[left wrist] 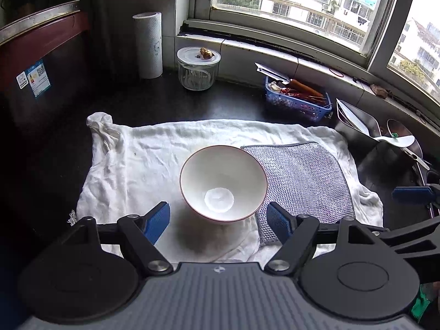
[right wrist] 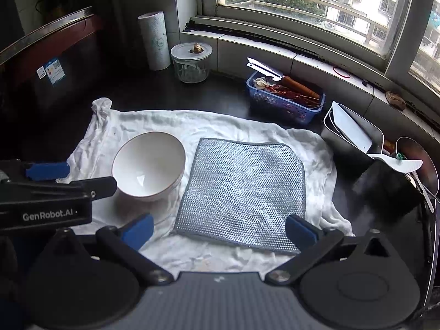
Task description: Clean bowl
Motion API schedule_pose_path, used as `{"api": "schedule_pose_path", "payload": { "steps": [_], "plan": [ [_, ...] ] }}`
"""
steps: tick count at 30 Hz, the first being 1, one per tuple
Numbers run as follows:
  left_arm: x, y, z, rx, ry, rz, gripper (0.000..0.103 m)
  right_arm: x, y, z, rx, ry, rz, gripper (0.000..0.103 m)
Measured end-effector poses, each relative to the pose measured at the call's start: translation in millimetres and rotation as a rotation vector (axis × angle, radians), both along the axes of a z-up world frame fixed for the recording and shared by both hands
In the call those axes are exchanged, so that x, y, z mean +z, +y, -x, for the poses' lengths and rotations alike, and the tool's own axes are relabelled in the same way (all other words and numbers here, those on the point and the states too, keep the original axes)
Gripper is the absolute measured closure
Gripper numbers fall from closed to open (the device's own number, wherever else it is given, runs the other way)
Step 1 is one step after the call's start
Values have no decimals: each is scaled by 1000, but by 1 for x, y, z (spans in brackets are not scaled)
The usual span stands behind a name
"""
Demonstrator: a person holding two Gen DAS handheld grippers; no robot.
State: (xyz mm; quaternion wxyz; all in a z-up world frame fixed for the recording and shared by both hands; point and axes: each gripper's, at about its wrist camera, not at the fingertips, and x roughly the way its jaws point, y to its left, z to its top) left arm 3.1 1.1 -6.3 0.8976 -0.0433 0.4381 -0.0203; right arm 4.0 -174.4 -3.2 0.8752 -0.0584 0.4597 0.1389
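Note:
A white bowl (left wrist: 223, 183) with a thin dark rim stands upright on a white towel (left wrist: 143, 165); it also shows left of centre in the right wrist view (right wrist: 148, 165). A silver mesh scouring cloth (right wrist: 242, 192) lies flat on the towel just right of the bowl (left wrist: 302, 178). My left gripper (left wrist: 218, 221) hovers open above the near side of the bowl, nothing between its blue pads. My right gripper (right wrist: 220, 229) is open over the near edge of the mesh cloth, touching nothing.
At the back stand a paper towel roll (left wrist: 148, 45) and a lidded glass jar (left wrist: 198, 68). A blue basket (left wrist: 298, 100) with utensils sits below the window sill. A metal rack with a white scoop (right wrist: 357, 137) is at the right. A dark cabinet (left wrist: 41, 63) stands left.

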Motion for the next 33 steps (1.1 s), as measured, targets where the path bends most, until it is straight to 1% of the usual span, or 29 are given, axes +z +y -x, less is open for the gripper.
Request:
{"api": "schedule_pose_path", "payload": {
  "steps": [33],
  "plan": [
    [0, 0, -3, -8, 6, -1, 26, -2, 5, -6, 6, 18, 7, 1]
  ]
}}
